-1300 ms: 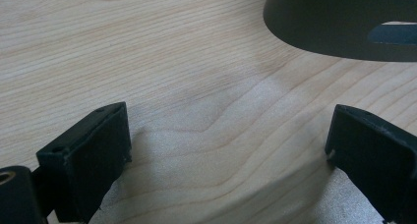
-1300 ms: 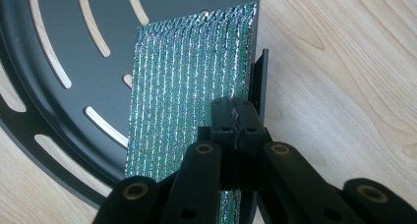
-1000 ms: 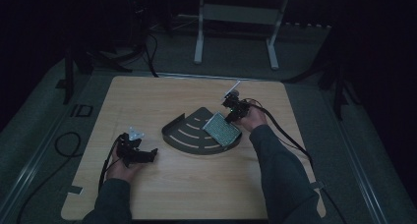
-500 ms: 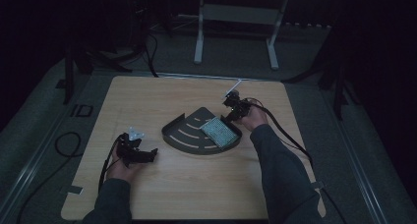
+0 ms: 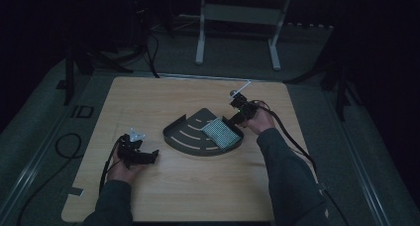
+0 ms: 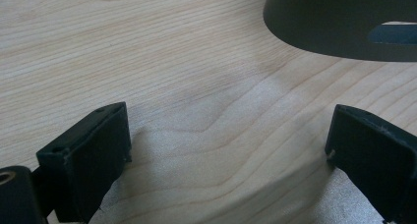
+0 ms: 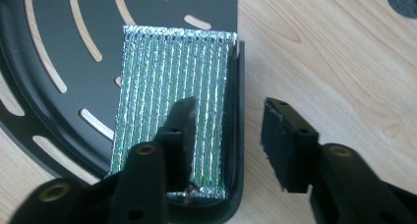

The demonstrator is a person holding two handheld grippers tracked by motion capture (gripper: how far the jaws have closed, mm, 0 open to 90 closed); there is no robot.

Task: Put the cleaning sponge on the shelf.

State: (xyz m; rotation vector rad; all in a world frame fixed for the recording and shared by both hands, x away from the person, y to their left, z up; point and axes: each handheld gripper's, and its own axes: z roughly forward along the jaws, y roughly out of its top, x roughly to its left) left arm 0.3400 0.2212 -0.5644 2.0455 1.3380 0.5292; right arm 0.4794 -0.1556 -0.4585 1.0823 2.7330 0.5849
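A black fan-shaped tray (image 5: 190, 134) with curved slots sits mid-table. A green and silver ribbed pad (image 5: 221, 133) lies flat inside it against the right wall. My right gripper (image 5: 233, 119) is at the tray's right corner, and its jaws have just been opening. In the right gripper view it (image 7: 228, 108) is open: one jaw hovers over the pad (image 7: 167, 76), the other stands outside the tray (image 7: 59, 32), and the tray's wall runs between them. My left gripper (image 5: 151, 156) rests on the wood left of the tray. It (image 6: 226, 150) is open, with bare table between the jaws.
The tray's outer wall (image 6: 334, 22) rises just ahead of the left gripper. A white metal stand (image 5: 237, 13) and cables are on the floor beyond the table's far edge. A small dark round spot (image 7: 405, 0) marks the wood right of the tray.
The right hand has shifted slightly at the tray's corner with the pad settling lower into the tray. The left hand has stayed where it was.
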